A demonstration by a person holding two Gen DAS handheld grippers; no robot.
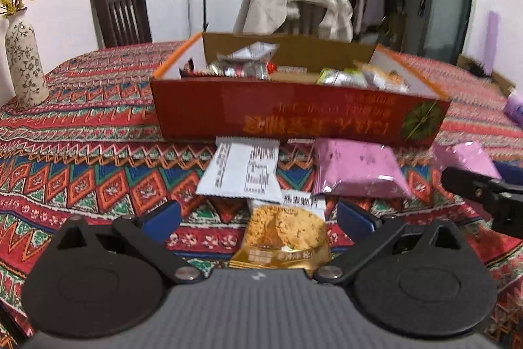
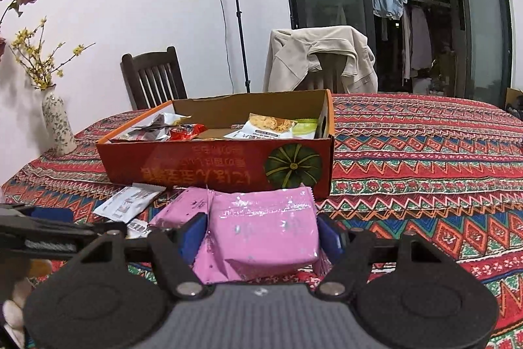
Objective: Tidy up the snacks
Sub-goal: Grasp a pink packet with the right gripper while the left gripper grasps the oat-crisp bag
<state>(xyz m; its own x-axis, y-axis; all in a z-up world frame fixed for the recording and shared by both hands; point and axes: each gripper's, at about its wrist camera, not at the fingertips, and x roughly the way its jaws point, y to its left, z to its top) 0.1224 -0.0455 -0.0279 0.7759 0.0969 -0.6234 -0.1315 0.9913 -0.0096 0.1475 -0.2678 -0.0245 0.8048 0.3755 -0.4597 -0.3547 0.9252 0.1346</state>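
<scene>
A red cardboard box (image 1: 294,113) (image 2: 212,165) with several snack packets inside stands on the patterned tablecloth (image 1: 81,152). In front of it lie a white packet (image 1: 242,172) and a pink packet (image 1: 356,169). My left gripper (image 1: 260,218) is open, and a golden oat-crisp packet (image 1: 287,234) lies between its blue pads (image 1: 166,218) without touching them. My right gripper (image 2: 261,237) is shut on a second pink packet (image 2: 264,231), just in front of the box's pumpkin picture. The first pink packet (image 2: 176,211) lies to its left.
A flowered vase (image 1: 24,64) (image 2: 57,123) stands at the table's left. A dark wooden chair (image 2: 153,77) and a chair draped with a beige jacket (image 2: 320,58) are behind the table. A purple thing (image 1: 514,107) lies at the far right.
</scene>
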